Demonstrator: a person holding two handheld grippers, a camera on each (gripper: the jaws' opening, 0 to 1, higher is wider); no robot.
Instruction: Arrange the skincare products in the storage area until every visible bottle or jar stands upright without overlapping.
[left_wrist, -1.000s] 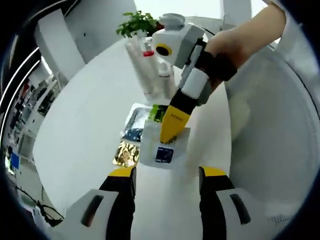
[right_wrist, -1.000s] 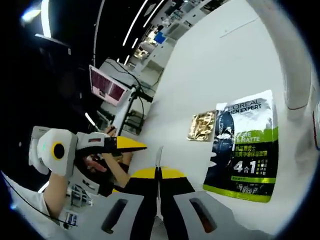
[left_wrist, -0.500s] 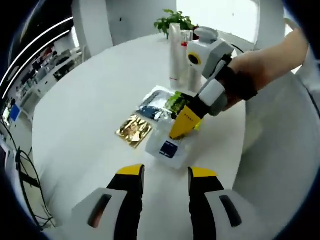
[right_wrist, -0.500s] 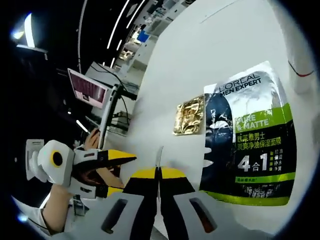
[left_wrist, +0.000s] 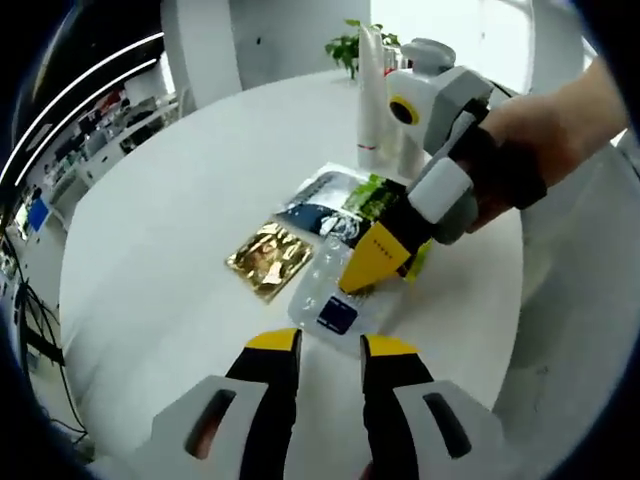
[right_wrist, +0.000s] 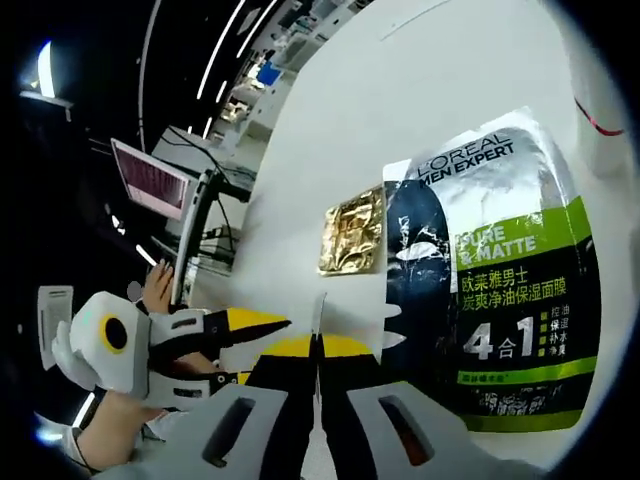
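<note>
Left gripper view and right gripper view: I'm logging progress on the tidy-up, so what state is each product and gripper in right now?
Clear blister pack: flat on the table, right gripper's tip on it.
Gold sachet: flat, apart from the grippers.
L'Oreal sachet: flat, beside the gold sachet.
White tubes: upright at the far edge.
Left gripper: jaws slightly apart, holding nothing.
Right gripper: jaws together.

Ahead of the left gripper's fingers, the right gripper and clear sachet block passage; bare white table lies open leftward, beyond the gold sachet.
</note>
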